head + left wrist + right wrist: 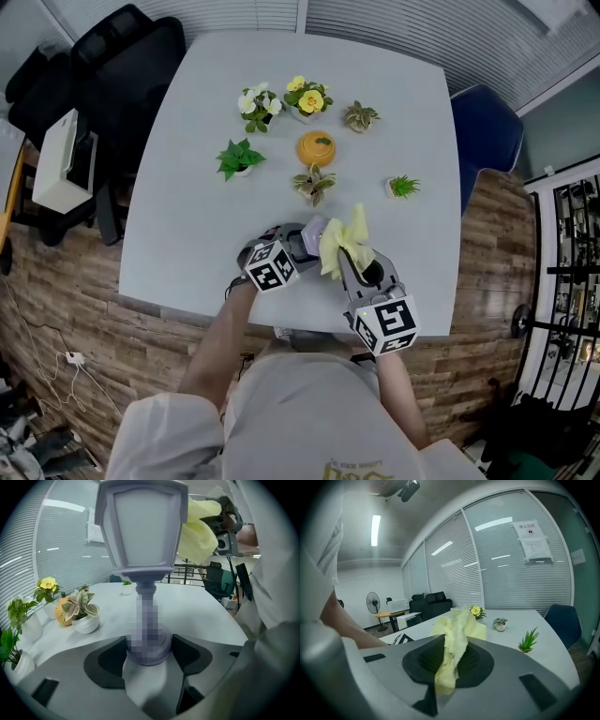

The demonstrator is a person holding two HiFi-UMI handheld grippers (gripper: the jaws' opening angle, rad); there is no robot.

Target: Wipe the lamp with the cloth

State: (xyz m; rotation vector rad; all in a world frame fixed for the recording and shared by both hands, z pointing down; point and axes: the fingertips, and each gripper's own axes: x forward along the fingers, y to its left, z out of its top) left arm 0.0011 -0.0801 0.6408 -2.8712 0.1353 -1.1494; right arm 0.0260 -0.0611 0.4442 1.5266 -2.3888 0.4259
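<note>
Clamping lamp (140, 531) by round base with left gripper (149, 658), keeping it upright near front edge of table (187, 187). Pinching yellow cloth (452, 644) tight in right gripper (450, 663), holding cloth just beside lamp head, seemingly touching. Potted plants (242, 157) standing farther back.

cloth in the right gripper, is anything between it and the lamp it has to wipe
Nothing visible does. The cloth, pinched in the right gripper, sits right beside the head of the lamp, with no object between them. The left gripper clasps the lamp at its base, well below the cloth.
</note>
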